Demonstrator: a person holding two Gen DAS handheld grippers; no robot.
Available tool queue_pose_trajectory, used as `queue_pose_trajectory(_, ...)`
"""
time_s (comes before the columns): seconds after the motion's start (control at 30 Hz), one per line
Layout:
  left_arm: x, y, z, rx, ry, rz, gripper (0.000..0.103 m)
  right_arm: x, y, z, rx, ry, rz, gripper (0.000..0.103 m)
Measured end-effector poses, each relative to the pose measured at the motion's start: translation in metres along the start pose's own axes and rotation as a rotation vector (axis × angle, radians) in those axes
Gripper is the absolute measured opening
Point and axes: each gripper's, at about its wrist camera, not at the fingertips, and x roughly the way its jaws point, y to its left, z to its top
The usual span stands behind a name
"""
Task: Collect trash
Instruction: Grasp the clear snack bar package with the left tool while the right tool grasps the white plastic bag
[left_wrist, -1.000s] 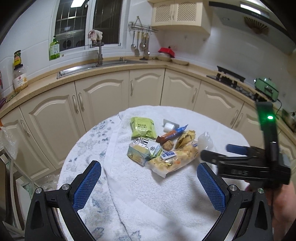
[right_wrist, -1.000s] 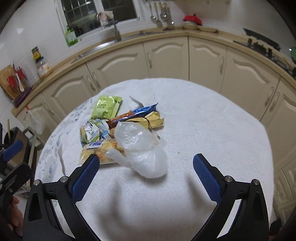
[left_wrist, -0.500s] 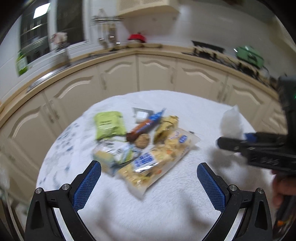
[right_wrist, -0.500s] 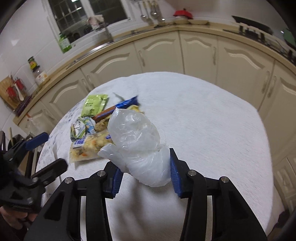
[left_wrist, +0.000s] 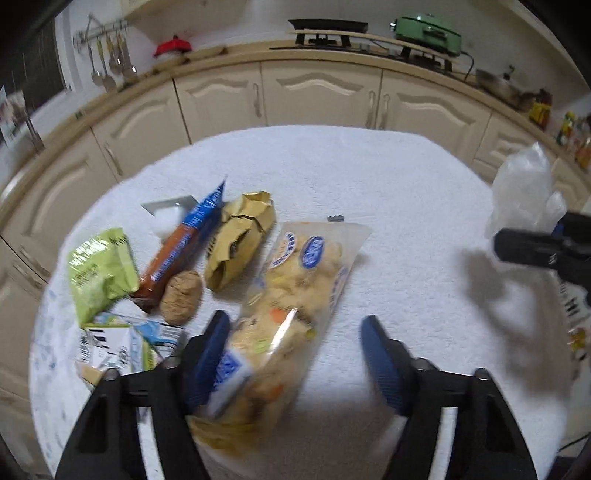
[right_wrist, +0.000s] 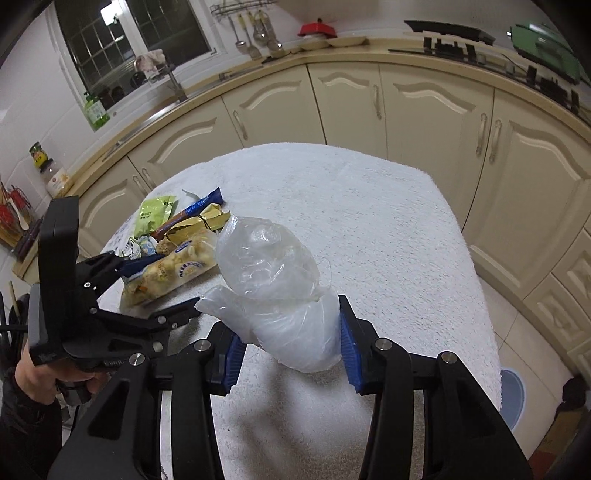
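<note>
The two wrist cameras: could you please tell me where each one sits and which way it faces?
Left wrist: sits on the left gripper, looking down its blue-padded fingers at the long clear snack packet between them on the white towel-covered table; the right gripper shows at right.
Right wrist: sits on the right gripper, facing the cream cabinets; its fingers close on the crumpled clear plastic bag; the person's left hand shows.
Shared: the table, snack packet, plastic bag and cabinets.

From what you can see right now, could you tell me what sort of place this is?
Most likely a home kitchen: cream cabinets under a curved countertop, a sink faucet below the window, and ladles hanging on a wall rack.
</note>
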Motion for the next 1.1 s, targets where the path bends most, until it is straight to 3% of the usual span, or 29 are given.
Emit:
queue_pose_trajectory(0.07, 0.001, 0.003, 0.000, -0.032, 0.008, -0.085, 0.043, -0.002, -0.002, -0.001, 0.004, -0.002, -0.001, 0.045)
queue_pose_trajectory(0.1, 0.004, 0.002, 0.000, -0.033, 0.008, -0.096, 0.043, -0.002, -0.004, -0.002, 0.010, -0.003, 0.002, 0.045)
queue_pose_trajectory(0.13, 0.009, -0.002, 0.000, -0.016, -0.007, -0.061, 0.044, -0.002, -0.005, -0.002, 0.013, -0.004, 0.003, 0.045)
queue_pose_trajectory(0.2, 0.016, -0.007, 0.004, -0.006, -0.021, -0.030, 0.061, -0.001, -0.005, -0.003, 0.016, -0.003, 0.001, 0.045)
queue_pose_trajectory(0.27, 0.027, -0.014, 0.011, -0.018, -0.015, -0.042, 0.069, -0.001, -0.005, -0.004, 0.020, -0.002, 0.002, 0.045)
queue_pose_trajectory(0.33, 0.034, -0.020, 0.016, -0.028, -0.025, -0.040, 0.063, -0.004, -0.005, -0.006, 0.017, -0.007, 0.004, 0.045)
queue_pose_trajectory(0.37, 0.036, -0.019, 0.018, -0.042, -0.032, -0.039, 0.044, -0.007, -0.006, -0.006, 0.017, -0.010, 0.004, 0.045)
queue_pose_trajectory(0.4, 0.035, -0.022, 0.020, -0.054, -0.033, -0.048, 0.037, -0.009, -0.007, -0.007, 0.019, -0.013, 0.003, 0.045)
queue_pose_trajectory(0.47, 0.034, -0.019, 0.020, -0.094, -0.034, -0.092, 0.032, -0.013, -0.011, -0.008, 0.026, -0.019, 0.000, 0.045)
queue_pose_trajectory(0.8, -0.004, -0.032, -0.012, -0.170, -0.092, -0.075, 0.031, -0.034, -0.032, -0.019, 0.075, -0.047, 0.002, 0.045)
queue_pose_trajectory(1.1, -0.055, -0.056, -0.016, -0.162, -0.181, -0.071, 0.029, -0.073, -0.042, -0.022, 0.091, -0.116, 0.008, 0.045)
